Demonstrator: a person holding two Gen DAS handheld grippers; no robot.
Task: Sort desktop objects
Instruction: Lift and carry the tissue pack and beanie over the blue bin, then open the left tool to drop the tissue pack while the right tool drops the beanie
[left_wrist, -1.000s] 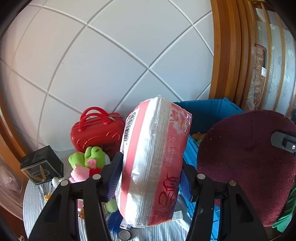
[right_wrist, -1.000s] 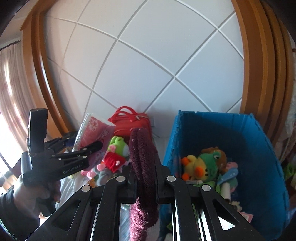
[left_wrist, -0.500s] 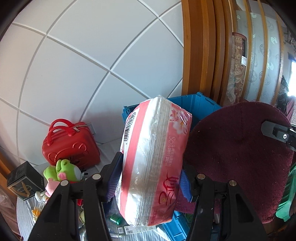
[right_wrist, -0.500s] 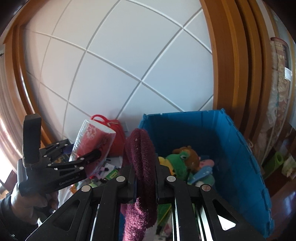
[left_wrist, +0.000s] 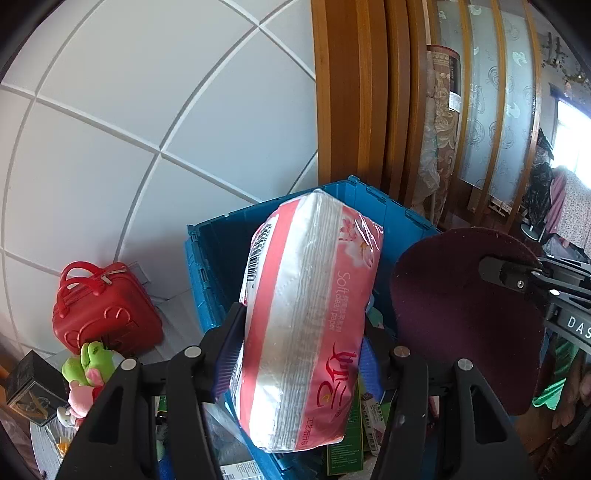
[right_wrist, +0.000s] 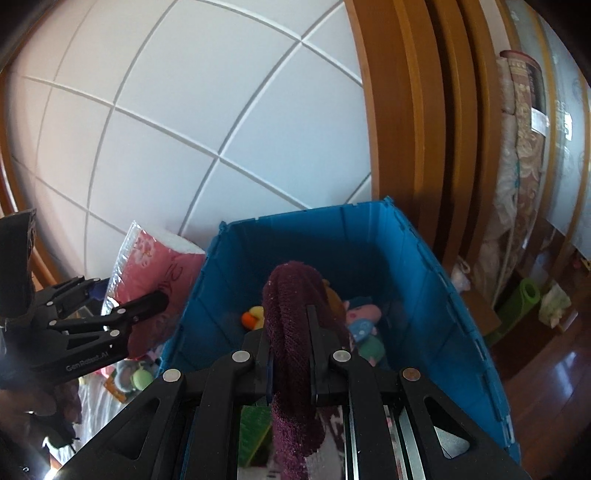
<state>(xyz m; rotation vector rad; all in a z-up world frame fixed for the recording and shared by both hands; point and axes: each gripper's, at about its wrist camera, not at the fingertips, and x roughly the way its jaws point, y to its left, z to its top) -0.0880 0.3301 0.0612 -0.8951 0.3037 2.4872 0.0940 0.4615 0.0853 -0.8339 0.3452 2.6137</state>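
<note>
Carry step: left gripper (left_wrist: 303, 343) clamps tissue pack (left_wrist: 306, 325), right gripper (right_wrist: 291, 354) pinches maroon hat (right_wrist: 291, 295). Blue bin (right_wrist: 424, 258) at 12 o'clock. Next, prob: get both over opening, release.

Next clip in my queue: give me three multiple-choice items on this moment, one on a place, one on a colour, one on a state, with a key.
1. Where does the red case stand?
A. On the table by the tiled wall, outside the bin
B. Inside the bin
C. In the left gripper

2. What colour is the bin?
A. Green
B. Blue
C. White

3. What is the state of the right gripper?
A. Open and empty
B. Shut on a maroon cloth
C. Shut on a tissue pack

Key:
1 A: the case sits left of the bin, against the wall.
2 B: its walls are plain blue in both views.
3 B: the maroon cloth is pinched between the fingers, its end hanging below them; the tissue pack is in the left gripper.
</note>
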